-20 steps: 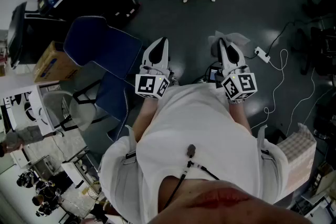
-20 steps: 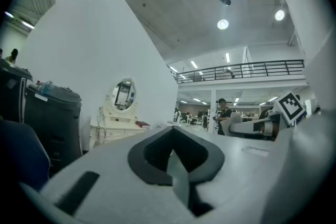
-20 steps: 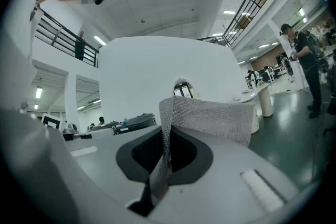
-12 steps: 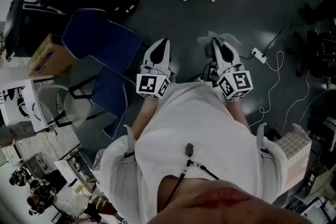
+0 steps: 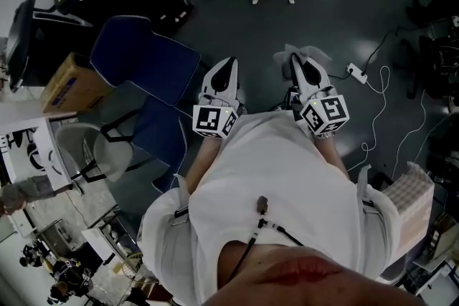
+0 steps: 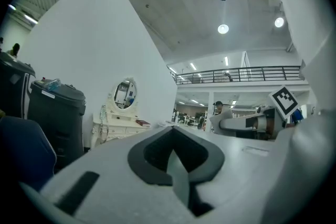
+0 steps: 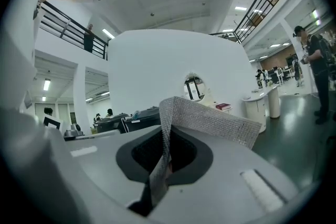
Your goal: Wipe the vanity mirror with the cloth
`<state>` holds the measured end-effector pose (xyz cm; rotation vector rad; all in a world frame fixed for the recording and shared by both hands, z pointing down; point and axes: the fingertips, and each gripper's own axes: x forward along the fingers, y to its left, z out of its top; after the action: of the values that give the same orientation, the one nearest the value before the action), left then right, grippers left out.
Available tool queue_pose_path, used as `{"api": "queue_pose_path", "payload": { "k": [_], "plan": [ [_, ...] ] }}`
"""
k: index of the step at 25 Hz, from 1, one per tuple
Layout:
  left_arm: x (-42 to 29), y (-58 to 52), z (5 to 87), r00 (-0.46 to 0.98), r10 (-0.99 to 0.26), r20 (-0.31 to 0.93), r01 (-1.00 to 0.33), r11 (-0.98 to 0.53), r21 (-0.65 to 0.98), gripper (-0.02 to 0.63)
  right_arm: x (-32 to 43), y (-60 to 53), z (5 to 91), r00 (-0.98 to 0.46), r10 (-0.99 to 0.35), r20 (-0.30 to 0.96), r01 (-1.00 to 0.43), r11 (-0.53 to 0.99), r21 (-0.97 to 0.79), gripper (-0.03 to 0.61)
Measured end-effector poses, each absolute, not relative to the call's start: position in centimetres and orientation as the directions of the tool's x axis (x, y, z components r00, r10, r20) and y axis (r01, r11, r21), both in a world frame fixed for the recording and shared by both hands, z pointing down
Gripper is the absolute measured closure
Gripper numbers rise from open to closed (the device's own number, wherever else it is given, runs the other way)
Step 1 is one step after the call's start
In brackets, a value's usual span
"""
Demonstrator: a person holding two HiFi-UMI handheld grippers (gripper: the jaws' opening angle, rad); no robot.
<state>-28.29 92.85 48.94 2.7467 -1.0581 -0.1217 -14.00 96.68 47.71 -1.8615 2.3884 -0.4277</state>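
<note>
Now | left gripper (image 5: 227,65) pointing forward, jaws together, empty | right gripper (image 5: 298,61) alongside, clamping cloth (image 7: 210,119)

Grey cloth gripped, oval vanity mirror standing far off
The cloth (image 7: 210,119), grey with a fine waffle texture, is pinched between the closed jaws of the right gripper (image 5: 304,72), its loose part folding out to the right. The vanity mirror (image 6: 125,94), oval in an ornate white frame, stands upright against a white wall, well apart from the cloth
</note>
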Motion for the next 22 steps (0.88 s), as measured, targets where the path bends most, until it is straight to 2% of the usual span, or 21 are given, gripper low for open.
{"api": "queue_pose_path", "payload": {
  "k": [13, 22],
  "plan": [
    [-34.1, 92.3, 49.4, 0.732, -0.681, -0.032, -0.658, -0.717, 0.230, 0.609, -19.3, 96.0, 48.7, -0.232, -0.967, 0.105, -0.930, 0.189, -0.316, 0.566],
    [-35.1, 89.9, 49.7, 0.701, -0.713, -0.026, -0.689, -0.686, 0.236, 0.609, -19.4, 93.0, 48.7, -0.251, -0.962, 0.103, -0.927, 0.209, -0.311, 0.566]
  ]
}}
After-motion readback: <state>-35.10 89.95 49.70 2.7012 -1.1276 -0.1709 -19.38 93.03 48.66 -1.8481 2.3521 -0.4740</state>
